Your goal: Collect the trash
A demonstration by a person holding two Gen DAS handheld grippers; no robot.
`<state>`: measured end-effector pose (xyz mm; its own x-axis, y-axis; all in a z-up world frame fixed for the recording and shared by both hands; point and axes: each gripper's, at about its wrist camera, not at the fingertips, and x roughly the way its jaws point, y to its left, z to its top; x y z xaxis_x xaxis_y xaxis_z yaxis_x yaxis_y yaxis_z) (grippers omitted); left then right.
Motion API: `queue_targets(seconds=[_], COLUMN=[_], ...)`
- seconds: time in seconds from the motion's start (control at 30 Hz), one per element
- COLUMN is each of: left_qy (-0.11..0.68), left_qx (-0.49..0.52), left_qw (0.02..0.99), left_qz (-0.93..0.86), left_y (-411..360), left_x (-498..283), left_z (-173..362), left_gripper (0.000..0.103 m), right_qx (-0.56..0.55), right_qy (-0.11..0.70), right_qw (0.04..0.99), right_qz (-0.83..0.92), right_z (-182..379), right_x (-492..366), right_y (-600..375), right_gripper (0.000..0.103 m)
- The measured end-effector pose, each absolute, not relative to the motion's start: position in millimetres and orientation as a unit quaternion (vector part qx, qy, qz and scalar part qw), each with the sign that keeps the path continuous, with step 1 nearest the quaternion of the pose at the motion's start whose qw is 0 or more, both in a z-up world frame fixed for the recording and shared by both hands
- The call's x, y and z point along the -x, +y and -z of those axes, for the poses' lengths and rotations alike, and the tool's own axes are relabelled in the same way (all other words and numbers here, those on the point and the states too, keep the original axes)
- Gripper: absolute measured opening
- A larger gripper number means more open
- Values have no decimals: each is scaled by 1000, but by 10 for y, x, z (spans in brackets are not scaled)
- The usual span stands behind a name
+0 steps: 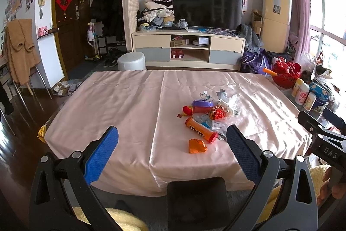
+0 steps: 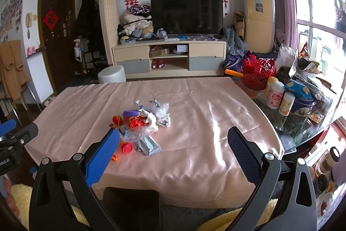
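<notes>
A heap of trash lies on the pink tablecloth (image 1: 121, 105): an orange candy tube (image 1: 201, 130) with a red cap (image 2: 127, 147), a crumpled orange wrapper (image 1: 197, 146), a purple cup (image 1: 202, 104), red foil (image 1: 218, 113), clear plastic (image 2: 162, 110) and a silver wrapper (image 2: 149, 145). My left gripper (image 1: 172, 136) is open and empty, held over the near table edge, left of the heap. My right gripper (image 2: 173, 138) is open and empty, just right of the heap, its left finger (image 2: 103, 155) overlapping the tube.
A glass table at the right holds several bottles (image 2: 275, 94), a blue tin (image 2: 302, 105), bags and a red basket (image 2: 258, 70). A dark chair back (image 1: 197, 202) stands at the near table edge. A white stool (image 1: 131, 61) and a TV cabinet (image 1: 188, 48) stand beyond.
</notes>
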<state>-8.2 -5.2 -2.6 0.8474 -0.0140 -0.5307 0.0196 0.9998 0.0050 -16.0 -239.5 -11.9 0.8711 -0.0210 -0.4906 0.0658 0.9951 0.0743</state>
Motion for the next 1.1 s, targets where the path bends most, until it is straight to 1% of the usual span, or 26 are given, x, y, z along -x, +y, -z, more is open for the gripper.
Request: queue_targets(seconds=[1.1], left_qy=[278], left_qx=[-7], left_qw=[961], left_qz=[8], left_y=[-8], left_x=[93], left_z=[31], left_gripper=[95], right_qx=[-49], right_qy=[258], right_qw=[965], right_qz=[23], right_z=[184], right_x=[145], right_y=[-2404], right_gripper=[100])
